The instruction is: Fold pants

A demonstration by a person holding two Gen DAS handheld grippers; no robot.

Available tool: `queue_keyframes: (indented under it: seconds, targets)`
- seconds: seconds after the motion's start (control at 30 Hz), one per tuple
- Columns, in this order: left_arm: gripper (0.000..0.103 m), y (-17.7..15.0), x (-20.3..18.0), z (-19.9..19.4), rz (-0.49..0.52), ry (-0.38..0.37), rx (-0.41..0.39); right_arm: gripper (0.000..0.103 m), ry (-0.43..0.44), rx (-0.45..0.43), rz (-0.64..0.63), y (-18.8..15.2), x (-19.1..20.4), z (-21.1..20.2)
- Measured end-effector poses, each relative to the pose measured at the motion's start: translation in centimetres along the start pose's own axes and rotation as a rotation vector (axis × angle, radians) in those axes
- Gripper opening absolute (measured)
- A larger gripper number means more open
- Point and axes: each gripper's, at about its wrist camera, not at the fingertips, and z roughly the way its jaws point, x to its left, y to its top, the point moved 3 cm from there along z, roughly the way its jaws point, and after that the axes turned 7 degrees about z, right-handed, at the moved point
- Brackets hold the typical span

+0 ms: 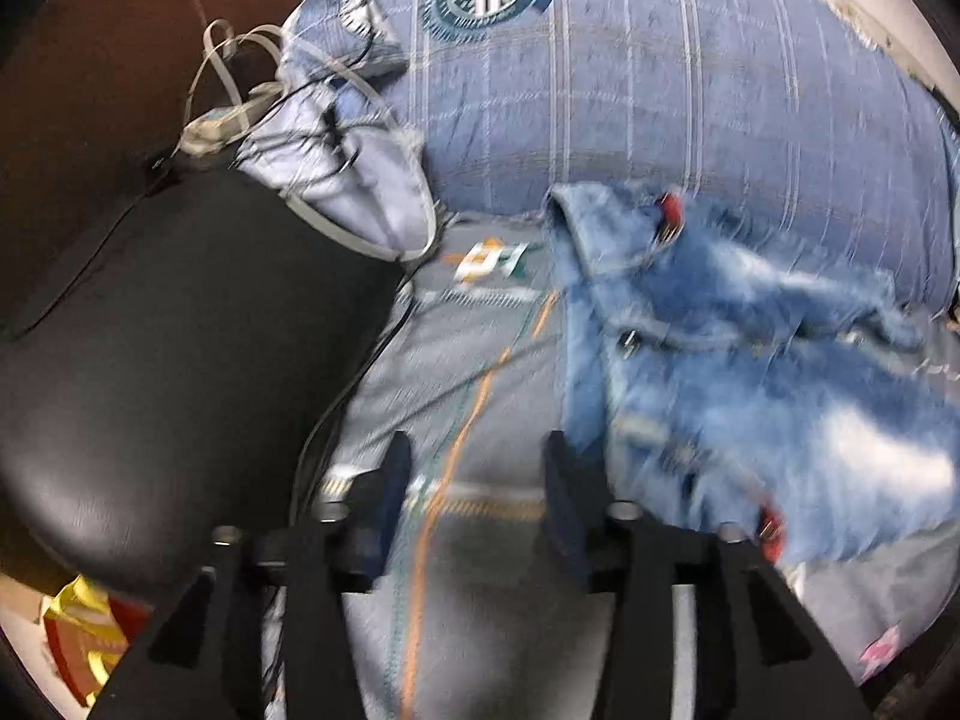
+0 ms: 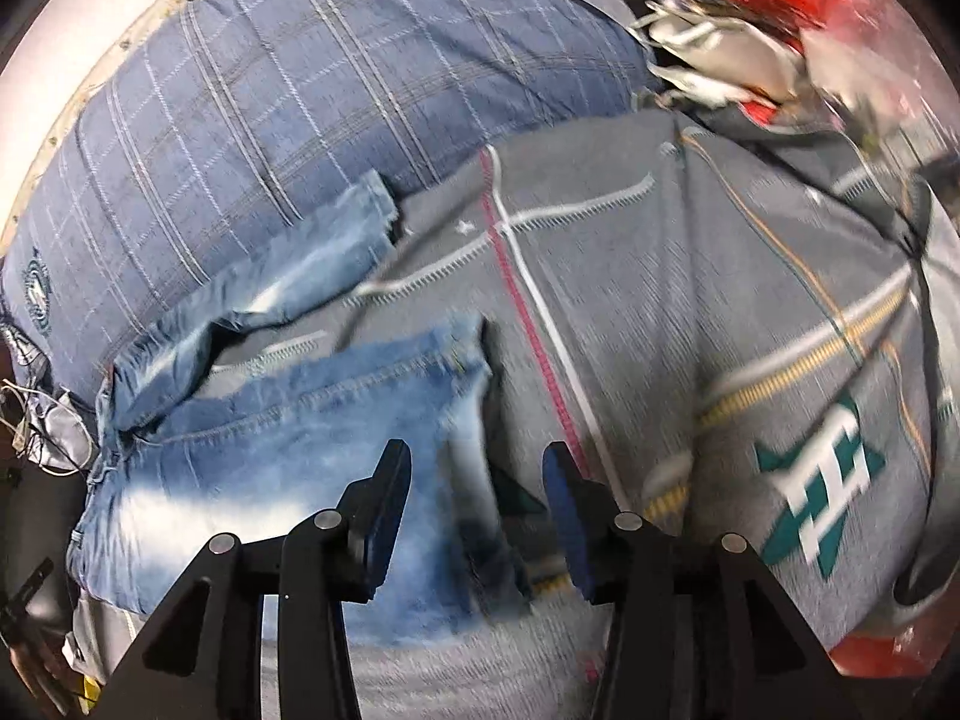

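Left wrist view: my left gripper (image 1: 477, 468) is spread beside the jeans (image 1: 750, 372); my right gripper (image 2: 477, 480) gapes over them, gripping nothing.

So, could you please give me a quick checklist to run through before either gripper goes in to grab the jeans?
1. Left gripper open and holding nothing: ok.
2. Right gripper open and holding nothing: ok.
3. Faded blue denim jeans spread flat: not ok; they lie bunched, legs apart at different angles.
4. Leg hem reachable in front of the right gripper: ok.
5. Waistband end free of the blue checked pillow: cannot tell; it lies right against it and the frame is blurred.
6. Thin black cable away from the jeans: ok; it runs along the black cushion.
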Motion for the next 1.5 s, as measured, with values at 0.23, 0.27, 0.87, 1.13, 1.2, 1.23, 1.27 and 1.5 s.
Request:
queue_keyframes:
  seconds: [0.23, 0.27, 0.87, 1.13, 1.2, 1.23, 1.27, 1.5]
  targets:
    - [0.063, 9.1, -3.9, 3.4, 0.022, -0.054, -0.049, 0.059, 0.066, 0.028, -0.062, 4.9, 4.9, 3.9]
    - [0.064, 10.6, -4.7, 4.4, 0.039, -0.055, -0.055, 0.061, 0.067, 0.032, -0.079, 5.8, 5.8, 4.8]
    - [0.07, 20.2, -8.0, 23.6, -0.026, -0.188, 0.123, 0.073, -0.039, 0.082, -0.073, 19.1, 12.2, 22.6]
    - [0.077, 20.8, -8.4, 25.3, -0.044, -0.267, 0.139, 0.072, -0.016, 0.118, -0.128, 17.6, 14.0, 25.2]
    - [0.076, 21.2, -9.2, 24.8, -0.035, -0.292, 0.138, 0.049, -0.024, 0.118, -0.15, 17.3, 14.4, 25.5]
    - [0.061, 21.6, -9.5, 24.5, -0.018, -0.286, 0.145, 0.042, -0.025, 0.122, -0.15, 17.1, 14.3, 25.5]
    - [0.045, 21.8, -9.7, 24.4, 0.002, -0.278, 0.158, 0.027, -0.027, 0.128, -0.147, 16.9, 14.2, 25.6]
    - [0.0, 22.9, -6.0, 23.1, -0.143, -0.31, 0.15, 0.015, 0.04, 0.101, -0.152, 15.6, 14.0, 23.3]
